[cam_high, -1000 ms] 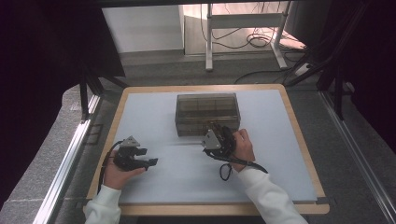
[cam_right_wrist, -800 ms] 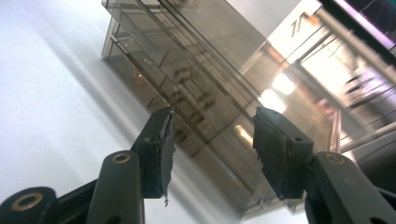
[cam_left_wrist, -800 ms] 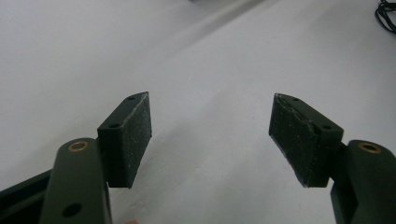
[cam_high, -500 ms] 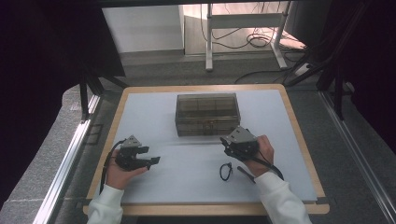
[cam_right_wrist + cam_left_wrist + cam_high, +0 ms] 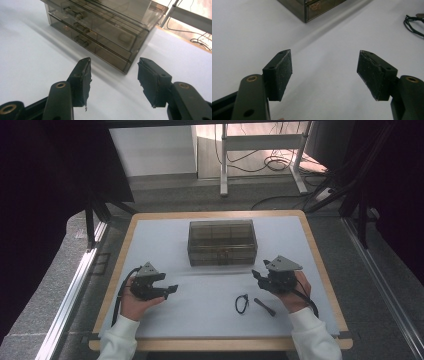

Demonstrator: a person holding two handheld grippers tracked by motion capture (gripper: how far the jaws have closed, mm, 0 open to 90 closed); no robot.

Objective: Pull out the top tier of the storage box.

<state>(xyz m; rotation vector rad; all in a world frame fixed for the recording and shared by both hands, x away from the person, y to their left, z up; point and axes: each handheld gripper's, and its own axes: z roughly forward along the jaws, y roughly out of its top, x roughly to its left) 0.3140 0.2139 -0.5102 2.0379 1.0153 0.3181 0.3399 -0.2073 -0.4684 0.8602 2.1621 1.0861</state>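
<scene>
A smoky see-through drawer box (image 5: 222,242) stands at the middle of the white mat (image 5: 200,315). My left gripper (image 5: 169,283) rests at the front left, pointing right, its jaws open and empty (image 5: 324,53). My right gripper (image 5: 257,277) sits in front of the box's right corner, pointing left. Its jaws have just been opening and stand open with nothing between them (image 5: 115,61), facing the stacked drawers (image 5: 100,30). A small black cord loop (image 5: 242,303) and a short dark stick (image 5: 265,306) lie on the mat between the hands. The cord loop (image 5: 414,23) also lies far right in the left gripper view.
A wooden rim (image 5: 320,265) frames the mat. The table drops off to grey floor on both sides, with a metal rail (image 5: 75,285) at the left. A white desk frame (image 5: 260,142) and cables stand beyond the far edge.
My right gripper has moved to the right, away from the box's front middle, leaving the cord loop on the mat and uncovering the dark stick. The left hand has stayed put.
</scene>
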